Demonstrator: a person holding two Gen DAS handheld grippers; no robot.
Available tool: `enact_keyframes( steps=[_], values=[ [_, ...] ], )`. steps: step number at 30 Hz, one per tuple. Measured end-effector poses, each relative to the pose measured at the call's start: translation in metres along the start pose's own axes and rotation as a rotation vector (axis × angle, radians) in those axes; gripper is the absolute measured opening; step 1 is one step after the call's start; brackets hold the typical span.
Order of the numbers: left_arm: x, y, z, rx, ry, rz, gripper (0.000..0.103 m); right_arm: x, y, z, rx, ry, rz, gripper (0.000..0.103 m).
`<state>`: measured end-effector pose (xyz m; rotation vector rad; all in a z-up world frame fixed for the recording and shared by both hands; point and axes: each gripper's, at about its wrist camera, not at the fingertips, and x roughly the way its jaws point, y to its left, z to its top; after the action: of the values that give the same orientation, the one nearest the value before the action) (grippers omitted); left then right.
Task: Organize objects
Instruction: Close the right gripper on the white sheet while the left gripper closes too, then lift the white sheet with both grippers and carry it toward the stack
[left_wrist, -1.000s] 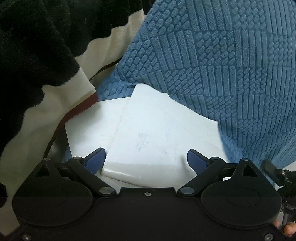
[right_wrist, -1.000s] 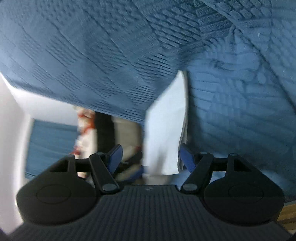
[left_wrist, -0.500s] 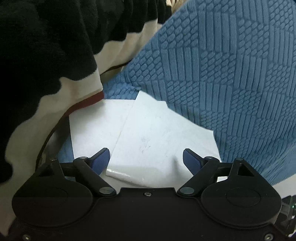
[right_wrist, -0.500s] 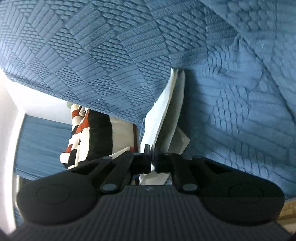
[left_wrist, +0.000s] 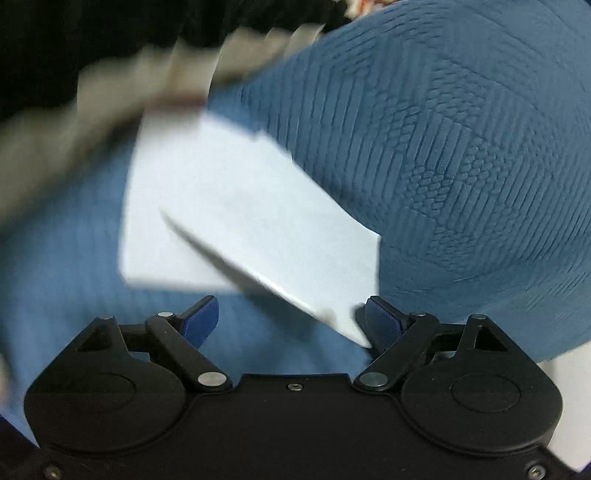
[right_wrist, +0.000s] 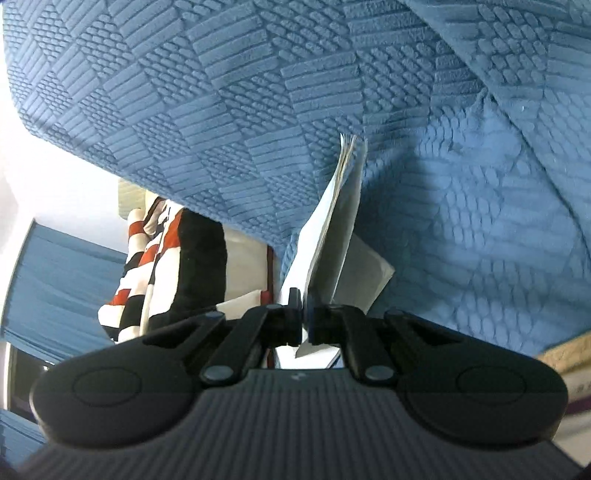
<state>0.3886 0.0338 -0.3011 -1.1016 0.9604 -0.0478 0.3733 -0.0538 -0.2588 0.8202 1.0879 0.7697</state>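
White sheets of paper (left_wrist: 236, 206) lie on a blue textured blanket (left_wrist: 443, 147), partly tucked under a blue fold. My left gripper (left_wrist: 291, 321) is open; one sheet's lower corner sits beside its right pad (left_wrist: 384, 325). The view is blurred by motion. In the right wrist view the papers (right_wrist: 332, 236) stand edge-on, wedged between blue folds (right_wrist: 221, 110). My right gripper (right_wrist: 306, 321) is shut on the lower edge of the papers.
A black, cream and red striped blanket (left_wrist: 74, 74) lies at the upper left of the left wrist view and shows in the right wrist view (right_wrist: 162, 266). A blue curtain or wall (right_wrist: 62, 280) is at the far left there.
My left gripper has shifted, so the papers now sit higher and turned, with the view blurred. My right gripper closed on the papers' edge one second to half a second ago and stays shut.
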Motion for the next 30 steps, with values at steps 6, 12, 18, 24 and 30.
enact_keyframes(
  steps=[6,12,18,24,30],
  values=[
    [0.019,0.026,-0.007,-0.261,0.060,-0.124,0.075,0.001,0.017,-0.018,0.010,0.013,-0.002,0.006],
    [0.025,0.044,-0.018,-0.409,0.057,-0.189,0.042,-0.012,0.023,-0.035,0.013,0.031,0.012,0.006],
    [0.023,0.046,-0.023,-0.434,0.056,-0.174,0.020,-0.016,0.023,-0.043,0.024,0.066,0.018,0.006],
    [0.025,0.048,-0.018,-0.433,0.064,-0.177,0.007,-0.021,0.018,-0.042,0.039,0.107,0.030,0.012],
    [0.027,0.048,-0.015,-0.413,0.081,-0.170,0.004,-0.022,0.008,-0.042,0.123,0.162,0.060,0.040]
  ],
)
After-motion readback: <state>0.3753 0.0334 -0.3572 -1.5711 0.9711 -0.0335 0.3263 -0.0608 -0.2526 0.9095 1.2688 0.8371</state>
